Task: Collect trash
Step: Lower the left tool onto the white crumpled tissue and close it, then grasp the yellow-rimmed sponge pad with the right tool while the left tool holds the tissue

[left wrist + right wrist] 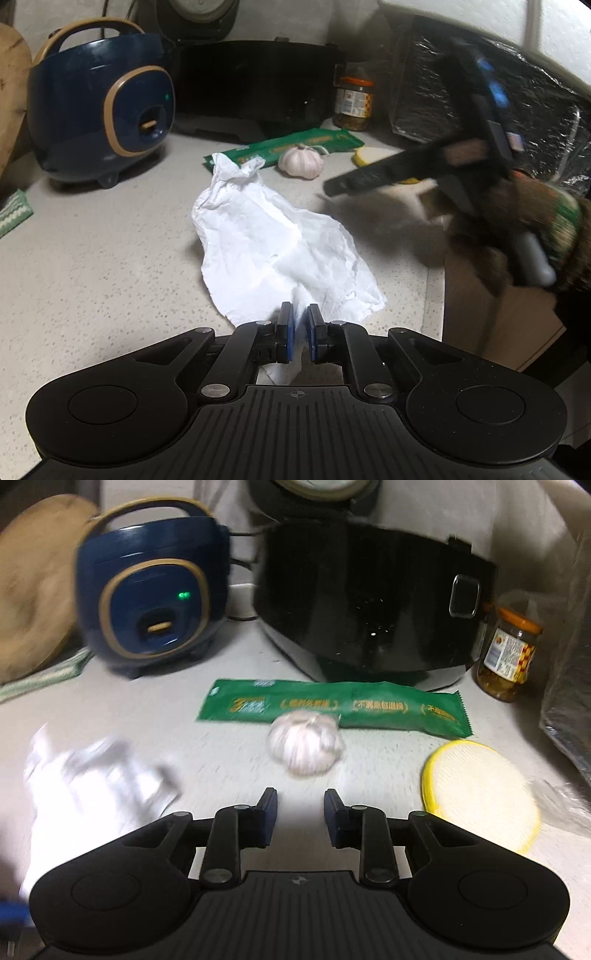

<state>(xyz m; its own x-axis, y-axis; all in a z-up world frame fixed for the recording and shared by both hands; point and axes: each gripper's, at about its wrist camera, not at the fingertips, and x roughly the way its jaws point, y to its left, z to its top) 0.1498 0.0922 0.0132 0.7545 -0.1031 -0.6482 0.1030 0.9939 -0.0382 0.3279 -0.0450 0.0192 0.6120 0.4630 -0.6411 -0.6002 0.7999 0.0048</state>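
Observation:
A crumpled white tissue [273, 243] lies on the speckled counter, and my left gripper [301, 325] is shut on its near corner, which sits pinched between the blue pads. In the right wrist view the tissue [92, 775] is a blur at the left. My right gripper [301, 812] is open with nothing between its fingers, a short way in front of a garlic bulb [304, 742]. Behind the garlic lies a long green wrapper [332, 709]. From the left wrist view the right gripper [332, 186] shows blurred at the right, held in a gloved hand [554, 229].
A blue rice cooker [99, 107] and a black appliance [369, 609] stand at the back. A jar [511, 657] and a foil-wrapped block [480, 92] are at the right, with a yellow-rimmed round pad [480, 794] in front of them. The counter's edge [436, 277] drops off at the right.

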